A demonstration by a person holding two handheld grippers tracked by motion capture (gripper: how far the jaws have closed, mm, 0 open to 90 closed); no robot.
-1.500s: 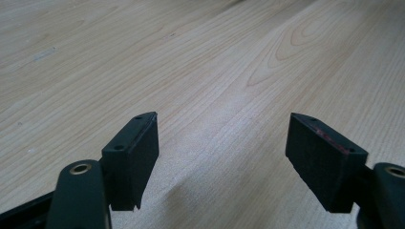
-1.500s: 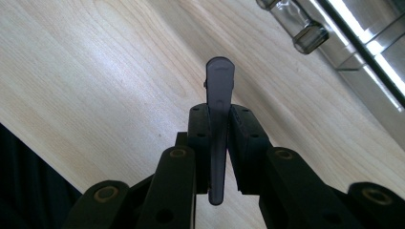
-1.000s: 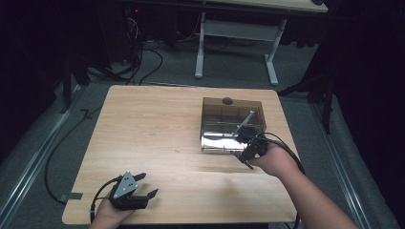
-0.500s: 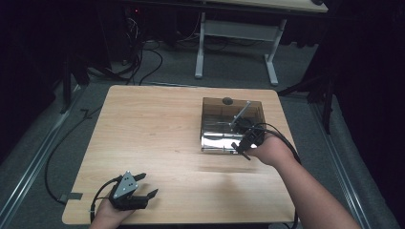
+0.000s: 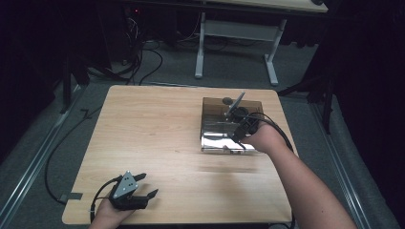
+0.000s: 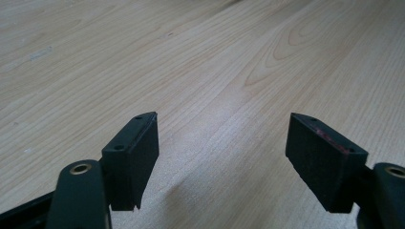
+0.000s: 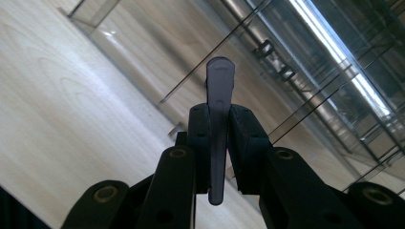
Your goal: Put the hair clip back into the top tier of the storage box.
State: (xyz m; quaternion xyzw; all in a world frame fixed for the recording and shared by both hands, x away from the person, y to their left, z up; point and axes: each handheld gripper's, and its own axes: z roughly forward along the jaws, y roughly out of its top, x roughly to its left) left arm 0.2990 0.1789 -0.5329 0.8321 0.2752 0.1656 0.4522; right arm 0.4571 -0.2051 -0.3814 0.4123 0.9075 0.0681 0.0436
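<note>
Right tongs (image 7: 217, 143): closed on a flat grey utensil handle (image 7: 218, 119), pads pressing both broad faces.
Left tongs (image 6: 222, 157): wide apart, empty, low over the bare bench (image 6: 191, 57) at its near left corner.
Utensil (image 5: 235, 104): slanted upward above the clear box (image 5: 210, 121) at the bench's far right side.
Handling: judged light, stiff, smooth plastic; thin edge likely to swivel between pads.
Hold: mid-handle, across the flat faces, as gripped.
Box: thin transparent walls, probably light and easily shoved.
</note>
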